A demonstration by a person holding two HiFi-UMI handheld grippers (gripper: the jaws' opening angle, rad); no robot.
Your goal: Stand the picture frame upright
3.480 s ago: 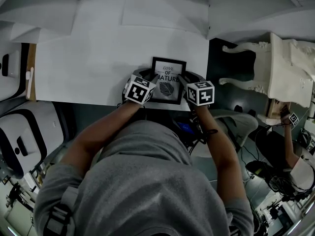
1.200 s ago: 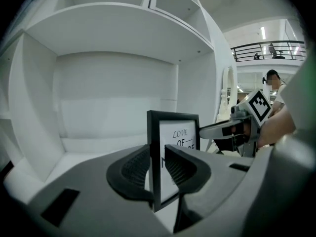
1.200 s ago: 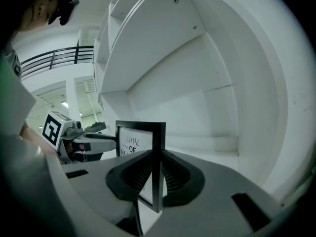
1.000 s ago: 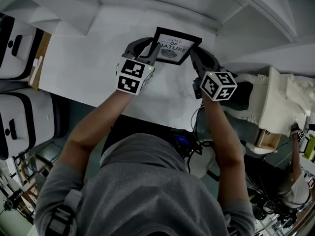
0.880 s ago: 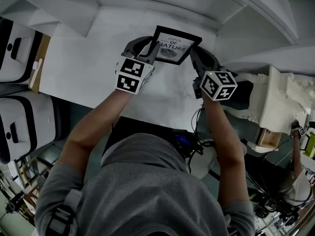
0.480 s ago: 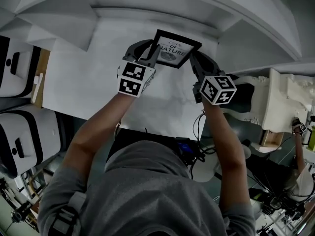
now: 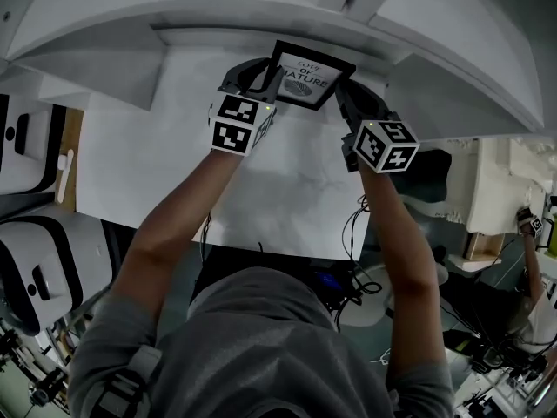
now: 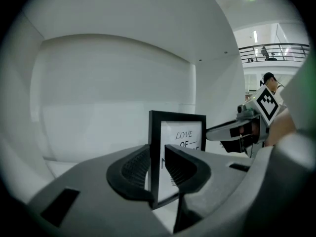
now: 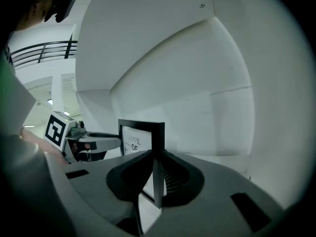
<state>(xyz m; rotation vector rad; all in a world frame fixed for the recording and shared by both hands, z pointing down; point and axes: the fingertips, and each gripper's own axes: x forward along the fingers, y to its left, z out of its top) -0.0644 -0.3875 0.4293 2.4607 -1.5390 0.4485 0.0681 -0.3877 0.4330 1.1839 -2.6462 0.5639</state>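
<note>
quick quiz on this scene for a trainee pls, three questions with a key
1. True or false: the picture frame lies face down on the white table.
2. The left gripper and right gripper are: A both open and empty; B both shut on the frame's side edges; C one shut, one empty.
3. Fill in: the frame reads "LOVE OF ____".
Key: 1 false; 2 B; 3 NATURE.
</note>
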